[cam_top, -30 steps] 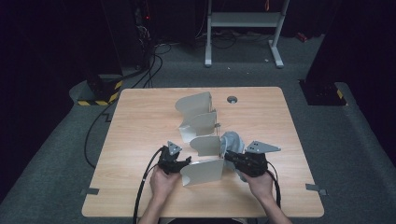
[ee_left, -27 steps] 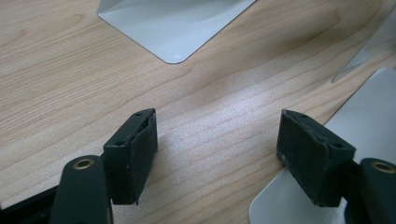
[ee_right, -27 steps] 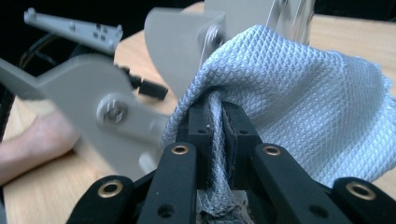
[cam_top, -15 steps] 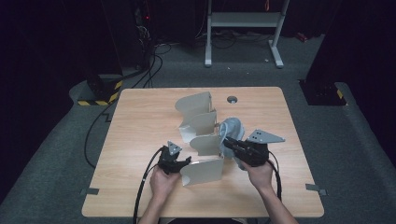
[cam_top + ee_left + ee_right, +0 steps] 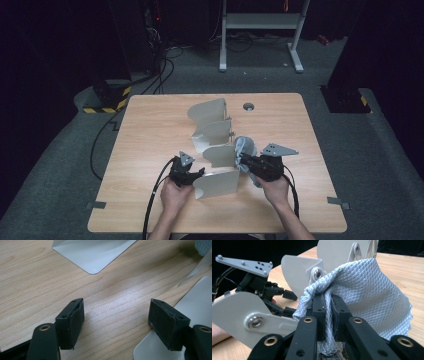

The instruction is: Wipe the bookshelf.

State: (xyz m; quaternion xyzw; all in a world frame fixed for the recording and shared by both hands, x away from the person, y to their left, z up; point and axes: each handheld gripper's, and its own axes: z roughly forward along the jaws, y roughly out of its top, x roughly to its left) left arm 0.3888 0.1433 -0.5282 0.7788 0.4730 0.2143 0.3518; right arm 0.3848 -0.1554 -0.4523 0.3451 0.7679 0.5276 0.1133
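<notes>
The right gripper point(image 5: 246, 162) has its jaws pressed nearly together on a fold of pale blue-grey cloth point(image 5: 246, 149) with a diamond weave; in the right gripper view point(image 5: 328, 307) the two black pads pinch a ridge of the cloth point(image 5: 367, 295) between them, and the rest of the fabric billows up and to the right over the jaw tips. In the high view the cloth sits at the tip of that gripper, just to the right of a grey multi-vaned metal rack point(image 5: 216, 145), whose curved plates stand in a row from the far middle of the wooden table point(image 5: 150, 125) toward the near edge. The cloth lies against the rack's right side, about level with its third plate, and touches or nearly touches it. The left gripper point(image 5: 197, 174) rests at the nearest plate's left edge; in the left gripper view point(image 5: 116, 315) its jaws stand wide apart with only bare table between them, and the right-hand pad sits over the corner of a grey plate point(image 5: 197, 305). Both hands, the left hand point(image 5: 175, 196) and the right hand point(image 5: 276, 189), come in from the near edge.
</notes>
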